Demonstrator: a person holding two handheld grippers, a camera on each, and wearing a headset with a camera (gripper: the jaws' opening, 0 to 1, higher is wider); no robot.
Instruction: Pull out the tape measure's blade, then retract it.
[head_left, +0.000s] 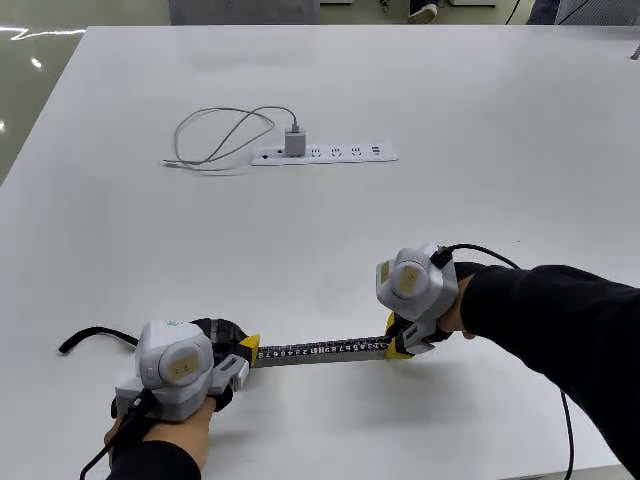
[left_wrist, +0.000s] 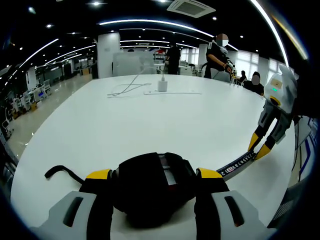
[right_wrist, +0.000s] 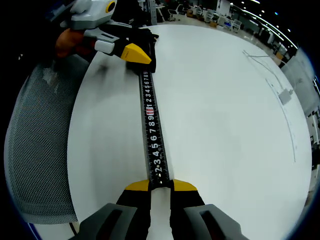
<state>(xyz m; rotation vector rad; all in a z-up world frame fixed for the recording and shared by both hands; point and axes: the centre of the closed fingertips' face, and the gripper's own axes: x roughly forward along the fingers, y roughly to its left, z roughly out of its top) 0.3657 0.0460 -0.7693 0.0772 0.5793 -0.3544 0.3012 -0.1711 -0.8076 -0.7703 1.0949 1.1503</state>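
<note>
A black tape measure case (left_wrist: 152, 187) lies near the front edge of the white table, and my left gripper (head_left: 238, 362) is shut on it. Its dark blade (head_left: 320, 350) with white numbers runs flat along the table to the right. My right gripper (head_left: 400, 345) is shut on the blade's end. In the right gripper view the blade (right_wrist: 152, 135) stretches away from my yellow-tipped jaws to the case (right_wrist: 145, 42). The left gripper view shows the right gripper (left_wrist: 260, 147) pinching the blade (left_wrist: 237, 165) at the far right. A black wrist strap (head_left: 90, 338) trails left from the case.
A white power strip (head_left: 325, 154) with a plugged charger (head_left: 295, 141) and a looped grey cable (head_left: 215, 135) lies further back on the table (head_left: 450, 120). People stand beyond the table's far end. A grey mesh chair back (right_wrist: 37, 145) sits beside the table edge.
</note>
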